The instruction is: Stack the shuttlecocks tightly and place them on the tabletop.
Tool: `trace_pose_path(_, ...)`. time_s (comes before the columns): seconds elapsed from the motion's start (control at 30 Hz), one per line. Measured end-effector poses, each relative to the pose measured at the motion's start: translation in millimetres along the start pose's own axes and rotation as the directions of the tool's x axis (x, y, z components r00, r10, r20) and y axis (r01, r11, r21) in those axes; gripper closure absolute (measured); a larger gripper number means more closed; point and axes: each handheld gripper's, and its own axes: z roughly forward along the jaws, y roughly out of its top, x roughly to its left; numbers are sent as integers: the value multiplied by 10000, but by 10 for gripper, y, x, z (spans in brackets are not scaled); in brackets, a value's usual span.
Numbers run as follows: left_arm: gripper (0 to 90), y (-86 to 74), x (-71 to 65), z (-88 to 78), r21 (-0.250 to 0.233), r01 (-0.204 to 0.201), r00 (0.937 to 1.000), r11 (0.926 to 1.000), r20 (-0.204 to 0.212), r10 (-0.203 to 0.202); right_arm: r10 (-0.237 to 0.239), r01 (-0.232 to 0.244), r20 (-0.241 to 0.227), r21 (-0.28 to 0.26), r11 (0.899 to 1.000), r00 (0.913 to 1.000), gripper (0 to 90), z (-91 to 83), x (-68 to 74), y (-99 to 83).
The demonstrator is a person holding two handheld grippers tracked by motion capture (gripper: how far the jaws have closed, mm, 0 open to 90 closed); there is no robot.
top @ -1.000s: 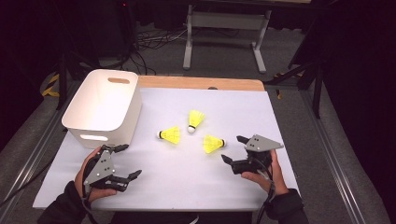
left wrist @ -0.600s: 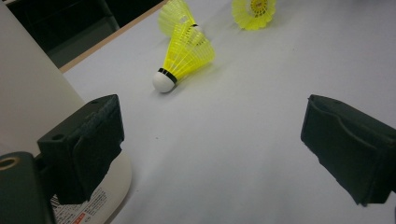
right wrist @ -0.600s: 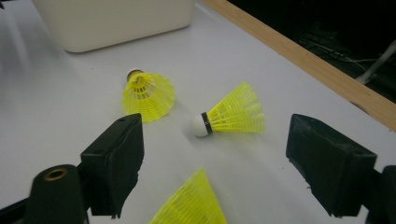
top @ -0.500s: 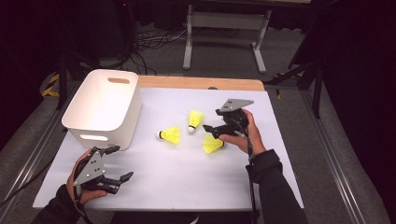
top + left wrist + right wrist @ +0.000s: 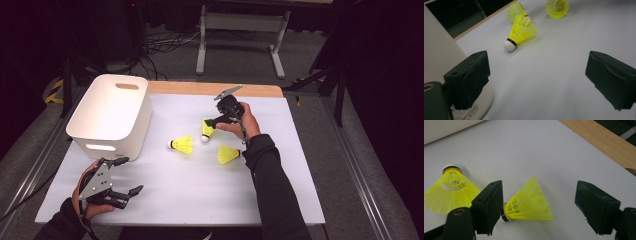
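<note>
Right tongs (image 5: 209, 121) reach out over the middle of the desk (image 5: 200, 190), jaws spread with the back shuttlecock (image 5: 207, 128) sitting between them. In the right gripper view that shuttlecock (image 5: 530, 203) lies on its side, cork end right at the left jaw, skirt fanning toward the gap; right jaw well apart from it, no squeeze seen. Jaws have just been closing, with that shuttlecock between them but not pinched.

Second shuttlecock (image 5: 182, 145) lies just left of and nearer the person than the right tongs; in the right gripper view it (image 5: 450, 190) shows outside the left jaw, cork pointing away. Third shuttlecock (image 5: 228, 154) lies near the person's right wrist, behind the right tongs.

Left tongs (image 5: 127, 176) sit low at the near left of the desk, jaws spread wide, nothing between them. White bin (image 5: 112, 107) stands just ahead of and beside the left tongs. In the left gripper view, all three shuttlecocks lie ahead of the jaws, well apart from them, nearest one (image 5: 521, 32) cork toward the camera.
</note>
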Motion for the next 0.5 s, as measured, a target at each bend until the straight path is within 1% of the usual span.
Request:
trace_pose_path(0.13, 64, -5, 5, -9, -9, 71, 10000, 10000, 9, -71, 65, -67, 126, 213, 9997, 9999, 262, 156, -34, 51)
trace_pose_path(0.2, 64, -3, 5, -12, -25, 73, 10000, 10000, 14, -73, 121, -123, 96, 275, 9995, 9999, 262, 212, -49, 63)
trace_pose_path(0.23, 65, -3, 4, -12, -13, 66, 10000, 10000, 17, -66, 72, -75, 96, 391, 9992, 9999, 262, 245, -59, 67)
trace_pose_path(0.33, 65, -7, 2, -9, 19, 54, 10000, 10000, 64, -54, 210, -216, 100, 598, 9980, 9997, 285, 331, -86, 66)
trace_pose_path(0.4, 65, -9, 3, -8, 38, 49, 10000, 10000, 65, -50, 319, -323, 61, 722, 9969, 9995, 296, 367, -102, 59)
trace_pose_path(0.5, 65, -11, 5, -11, 48, 80, 9999, 10000, 63, -81, 495, -477, -191, 882, 9950, 9986, 321, 415, -114, 39)
